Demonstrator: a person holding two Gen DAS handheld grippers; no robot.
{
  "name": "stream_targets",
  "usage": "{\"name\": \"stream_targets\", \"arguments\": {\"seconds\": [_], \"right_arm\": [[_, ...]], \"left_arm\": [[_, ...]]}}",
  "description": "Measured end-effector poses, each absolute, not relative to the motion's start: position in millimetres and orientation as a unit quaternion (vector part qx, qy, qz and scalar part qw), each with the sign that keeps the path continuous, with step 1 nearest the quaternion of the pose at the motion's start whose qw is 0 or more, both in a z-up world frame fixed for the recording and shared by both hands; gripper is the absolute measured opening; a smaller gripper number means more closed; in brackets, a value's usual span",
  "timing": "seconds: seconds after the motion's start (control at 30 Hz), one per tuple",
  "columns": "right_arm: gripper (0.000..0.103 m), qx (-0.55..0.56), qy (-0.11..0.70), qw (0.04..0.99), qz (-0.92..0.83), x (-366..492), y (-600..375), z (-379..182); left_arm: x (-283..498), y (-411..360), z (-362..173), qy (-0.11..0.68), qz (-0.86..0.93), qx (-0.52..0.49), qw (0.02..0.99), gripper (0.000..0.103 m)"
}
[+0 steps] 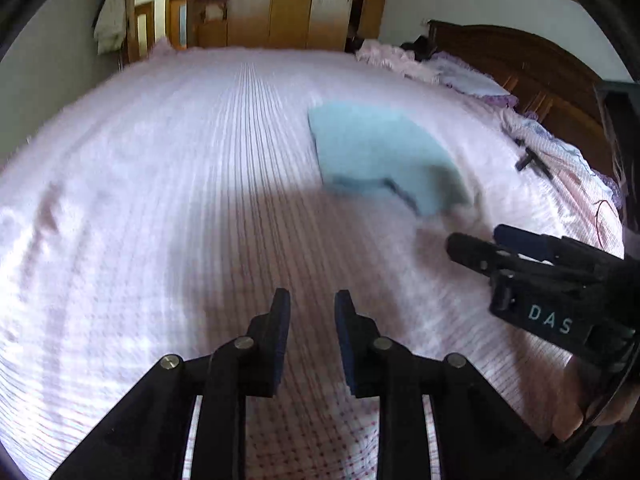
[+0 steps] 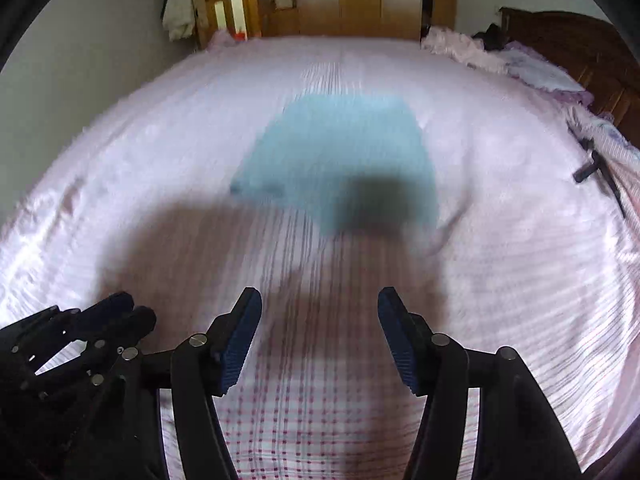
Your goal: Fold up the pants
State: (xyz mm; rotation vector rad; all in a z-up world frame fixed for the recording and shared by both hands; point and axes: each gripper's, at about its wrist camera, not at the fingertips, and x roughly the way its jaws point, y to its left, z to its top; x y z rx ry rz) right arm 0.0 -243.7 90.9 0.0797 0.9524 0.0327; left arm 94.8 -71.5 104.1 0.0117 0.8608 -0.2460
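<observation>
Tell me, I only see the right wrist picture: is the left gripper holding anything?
Observer: No. The left gripper has its jaws apart, and only the striped bed sheet shows between them.
Operator: Does my right gripper have writing on it?
Observer: Yes, the right gripper has the letters DAS on its side.
Operator: What's under the shadow on the blue pants?
Observer: A dark strip runs along the near edge of the folded blue pants.

Right tongs (image 2: pixel 318 300) gape empty above bedsheet (image 2: pixel 500 280), folded blue pants (image 2: pixel 340 148) beyond.
</observation>
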Motion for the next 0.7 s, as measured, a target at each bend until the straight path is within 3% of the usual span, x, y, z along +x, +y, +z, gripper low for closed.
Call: {"name": "stream_targets", "arguments": {"seconds": [0.1, 0.17, 0.37, 0.7], "right_arm": [[0.058, 0.006, 0.459, 0.889, 0.003, -14.1, -231.8, 67.2], [0.067, -0.023, 0.429, 0.903, -0.013, -27.1, -226.5, 64.4], [0.077, 0.016, 0.414, 0.910, -0.014, -28.2, -237.5, 48.3], [0.081, 0.015, 0.408, 0.913, 0.000, -20.4, -239.1, 41.7]], "left_arm": [[88.8, -78.8, 80.8, 0.413, -0.111, 0.035, 0.903, 0.025], [84.7, -82.8, 76.9, 0.392, -0.112, 0.043, 0.912, 0.029], [86.1, -85.9, 62.3, 0.374, -0.102, 0.034, 0.921, 0.037], [89.2, -85.9, 61.1, 0.371, -0.104, 0.030, 0.922, 0.040]]}}
